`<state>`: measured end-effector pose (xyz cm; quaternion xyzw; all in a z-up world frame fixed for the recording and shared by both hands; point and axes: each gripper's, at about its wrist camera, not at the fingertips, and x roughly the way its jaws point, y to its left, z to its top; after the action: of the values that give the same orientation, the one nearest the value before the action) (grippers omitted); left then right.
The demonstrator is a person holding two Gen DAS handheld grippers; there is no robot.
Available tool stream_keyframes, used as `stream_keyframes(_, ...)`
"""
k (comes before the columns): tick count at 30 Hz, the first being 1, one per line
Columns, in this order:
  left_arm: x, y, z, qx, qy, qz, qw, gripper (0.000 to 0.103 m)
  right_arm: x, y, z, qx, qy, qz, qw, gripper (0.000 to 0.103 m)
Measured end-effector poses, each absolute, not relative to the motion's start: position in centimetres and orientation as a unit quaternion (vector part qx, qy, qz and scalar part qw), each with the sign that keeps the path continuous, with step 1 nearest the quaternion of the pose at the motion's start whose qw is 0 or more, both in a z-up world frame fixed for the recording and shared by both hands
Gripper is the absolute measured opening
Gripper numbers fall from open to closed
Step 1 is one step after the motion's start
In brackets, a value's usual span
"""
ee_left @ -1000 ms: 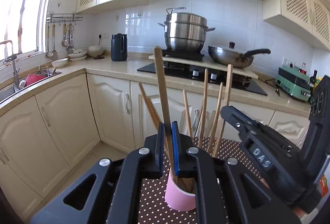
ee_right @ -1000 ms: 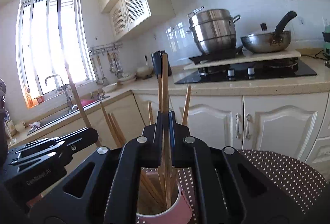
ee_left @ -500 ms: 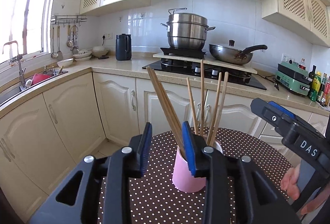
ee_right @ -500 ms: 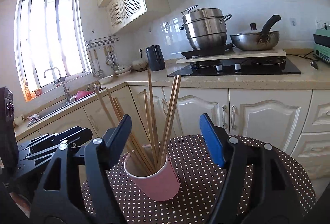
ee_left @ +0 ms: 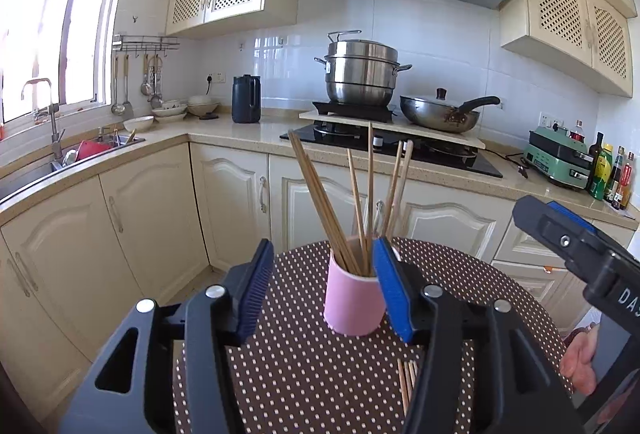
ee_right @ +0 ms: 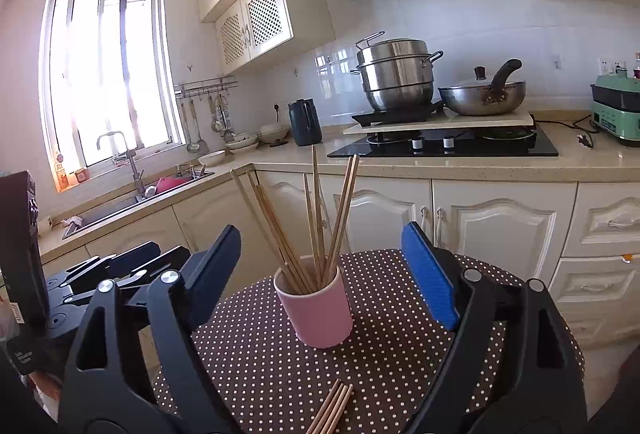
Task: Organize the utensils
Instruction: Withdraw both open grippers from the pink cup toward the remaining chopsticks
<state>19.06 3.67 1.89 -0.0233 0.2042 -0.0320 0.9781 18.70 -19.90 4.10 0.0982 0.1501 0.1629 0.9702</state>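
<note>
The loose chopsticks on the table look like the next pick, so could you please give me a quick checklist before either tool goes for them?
1. Left tool empty, jaws opening: ok.
2. Right tool empty, jaws opening: ok.
3. Pink cup upright on the dotted table: ok.
4. Loose chopsticks lying clear of the cup: ok.
5. Number of loose chopsticks: cannot tell, cut off by the frame.
6. Room in the cup for more: ok.

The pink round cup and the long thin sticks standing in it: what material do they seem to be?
Pink round cup: probably matte plastic or paper, with an even colour and no gloss. Long thin sticks: likely bare wood or bamboo, judging by their tan, dull surface.
</note>
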Motion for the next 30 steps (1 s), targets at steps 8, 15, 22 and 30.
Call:
stream_keyframes(8,17.1,3.8,-1.9,-0.037,0.255,-0.03,0.966,0.055,16.3,-19.6,0.8,0.09,0.213,0.144,0.962,0.089)
stream_keyframes(15,16.7,4.3,-6.3,-0.043,0.311,-0.029,0.949,0.055,16.5,-19.3,-4.9,0.091,0.31,0.13,0.937,0.089)
stream_keyframes(22,16.8,4.9,-9.7,-0.054,0.353,-0.033,0.934,0.055,17.7,-19.1,-10.1,0.079,0.389,0.09,0.913,0.089)
stream_keyframes(30,16.8,4.5,-11.5,-0.041,0.374,-0.044,0.925,0.055,18.2,-18.7,-13.1,0.06,0.436,0.07,0.895,0.089)
